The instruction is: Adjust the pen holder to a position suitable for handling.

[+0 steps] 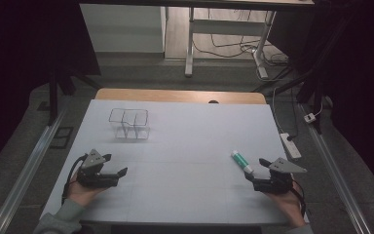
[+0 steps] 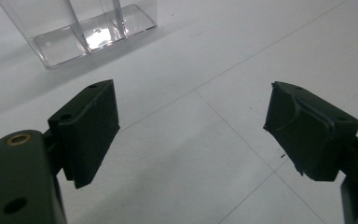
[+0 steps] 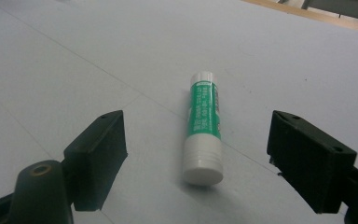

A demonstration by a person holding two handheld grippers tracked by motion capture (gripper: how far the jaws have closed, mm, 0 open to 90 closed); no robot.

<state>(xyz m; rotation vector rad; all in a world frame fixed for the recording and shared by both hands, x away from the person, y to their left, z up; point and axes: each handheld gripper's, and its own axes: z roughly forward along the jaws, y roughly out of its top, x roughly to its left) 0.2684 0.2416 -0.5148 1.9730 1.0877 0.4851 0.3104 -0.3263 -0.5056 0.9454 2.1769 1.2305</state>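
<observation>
Looks like the approach step: the green-and-white cylindrical glue stick [image 3: 203, 128] is lined up between the wide-open right tongs [image 3: 196, 158], not yet gripped, so they'd need to be lowered and closed, while the left tongs [image 2: 191, 135] are held wide and empty near the clear plastic compartment box [image 2: 81, 28].

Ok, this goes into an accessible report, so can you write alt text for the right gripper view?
A green and white glue stick lies on its side on the white table, its white cap toward the camera. The right gripper is open, its two black jaws standing wide to either side of the stick without touching it.
</observation>
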